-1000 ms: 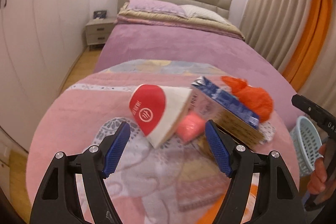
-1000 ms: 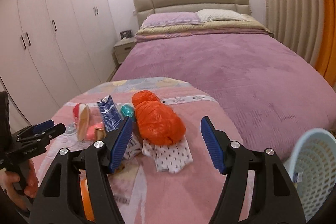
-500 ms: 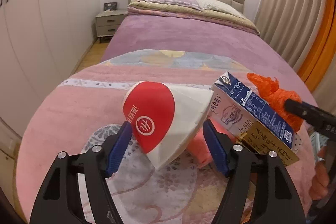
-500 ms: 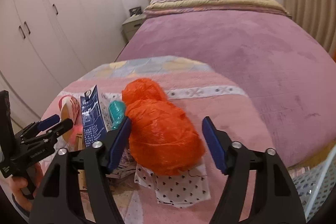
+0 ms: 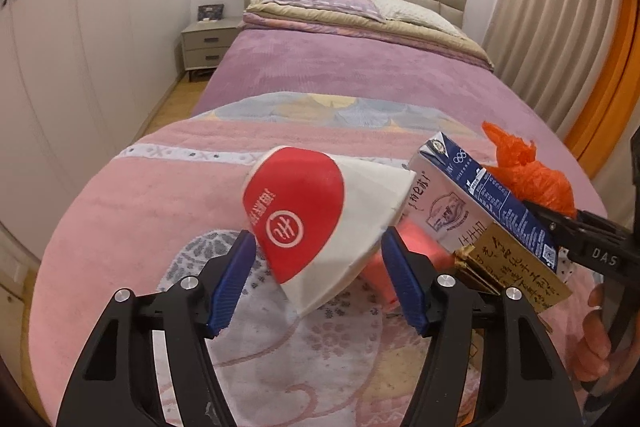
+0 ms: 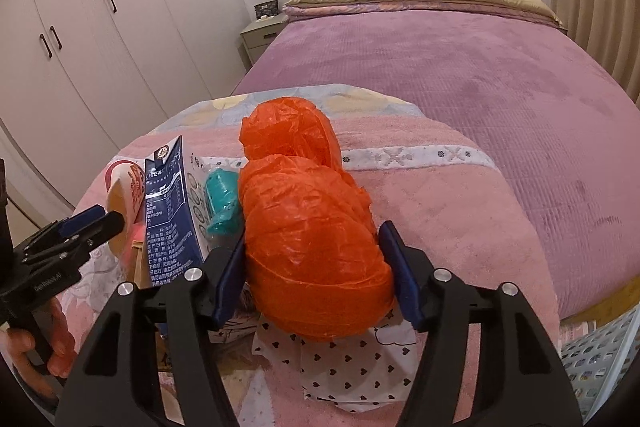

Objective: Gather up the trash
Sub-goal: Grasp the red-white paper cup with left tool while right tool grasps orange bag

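A crushed red and white paper cup lies on the pink blanket. My left gripper is open, its blue pads either side of the cup's near end. A blue and white milk carton leans to its right, also seen in the right wrist view. A tied orange plastic bag lies right of the carton. My right gripper is open, its pads on both sides of the bag, close to it.
A pink block and a gold packet lie under the carton. A teal roll sits between carton and bag. A heart-print paper lies under the bag. A pale blue basket stands low right, off the bed.
Both grippers have moved forward and down. The left pads now flank the cup. The right pads now flank the orange bag.
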Motion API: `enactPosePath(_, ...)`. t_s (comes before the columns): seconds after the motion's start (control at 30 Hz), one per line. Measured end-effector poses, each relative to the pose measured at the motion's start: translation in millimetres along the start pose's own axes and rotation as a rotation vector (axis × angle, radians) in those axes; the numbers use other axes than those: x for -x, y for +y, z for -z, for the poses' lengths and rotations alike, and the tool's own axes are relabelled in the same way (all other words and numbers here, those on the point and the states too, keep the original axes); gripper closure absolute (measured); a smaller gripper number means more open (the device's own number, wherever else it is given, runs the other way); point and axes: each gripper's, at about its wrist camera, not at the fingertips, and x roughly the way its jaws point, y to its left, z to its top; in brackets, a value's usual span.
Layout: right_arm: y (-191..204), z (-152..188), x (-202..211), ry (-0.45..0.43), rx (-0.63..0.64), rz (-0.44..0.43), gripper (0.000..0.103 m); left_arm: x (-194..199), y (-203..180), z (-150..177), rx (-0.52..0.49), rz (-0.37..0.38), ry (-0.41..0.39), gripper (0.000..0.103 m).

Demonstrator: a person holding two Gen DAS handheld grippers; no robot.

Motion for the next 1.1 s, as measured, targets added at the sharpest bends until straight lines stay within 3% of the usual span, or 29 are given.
enactPosePath(0.1,1,0,0,-0.002,0.002,0.001,0.043,0,-5,-2,-0.019,-0.026,-0.011,0.043)
enactPosePath(0.13,1,0,0,-0.003,0.005,0.002,0.045,-1,-6,-2,-0.021,-0.024,-0.006,0.056)
enactPosePath(0.33,4,2,6,-0.014,0.034,0.014,0.06,18,0,1,-0.026,-0.026,-0.039,0.088)
enactPosePath(0.47,10,6,17,-0.049,0.068,0.04,0.066,37,16,8,0.014,0.034,-0.06,0.09)
enactPosePath(0.53,13,8,23,-0.068,0.084,0.05,0.067,46,27,11,0.034,0.048,-0.072,0.097)
enactPosePath(0.7,22,9,42,-0.122,0.111,0.073,0.067,55,45,12,0.073,0.083,-0.094,0.101)
enactPosePath(0.77,27,10,50,-0.139,0.122,0.078,0.067,54,48,11,0.073,0.113,-0.083,0.098)
enactPosePath(0.9,33,14,65,-0.167,0.145,0.088,0.067,47,41,0,0.068,0.13,-0.087,0.044)
enactPosePath(1.1,32,19,75,-0.168,0.153,0.08,0.067,-3,49,-13,0.126,0.164,0.037,0.038)
